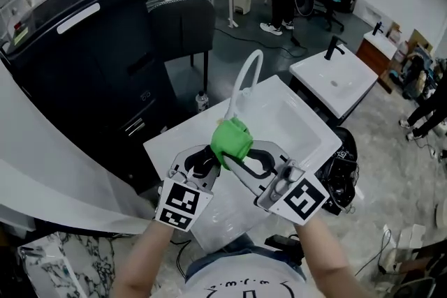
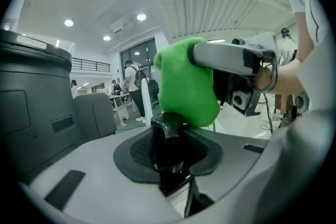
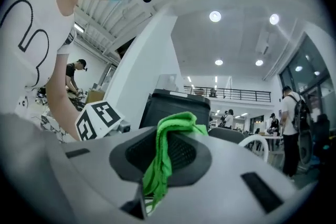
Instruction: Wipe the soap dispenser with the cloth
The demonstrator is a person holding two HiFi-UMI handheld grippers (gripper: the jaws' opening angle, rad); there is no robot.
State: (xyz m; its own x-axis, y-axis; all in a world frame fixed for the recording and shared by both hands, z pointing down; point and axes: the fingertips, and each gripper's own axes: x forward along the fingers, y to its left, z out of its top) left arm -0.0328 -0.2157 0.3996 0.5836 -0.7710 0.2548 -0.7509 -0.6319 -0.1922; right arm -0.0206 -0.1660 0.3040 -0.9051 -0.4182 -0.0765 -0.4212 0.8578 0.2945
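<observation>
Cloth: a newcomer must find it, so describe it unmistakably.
Find the white sink in the head view's centre. Over its near side, the cloth is the wad pinched in the right claw, the only bright green thing.

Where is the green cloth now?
In the head view the green cloth is in the middle, pinched in the right gripper and resting on the black soap dispenser held by the left gripper, above the white sink.

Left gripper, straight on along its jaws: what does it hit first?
The green cloth, bunched just beyond the dark soap dispenser that the left gripper holds, and clamped in the right gripper. Probably touching; depth is unclear.
</observation>
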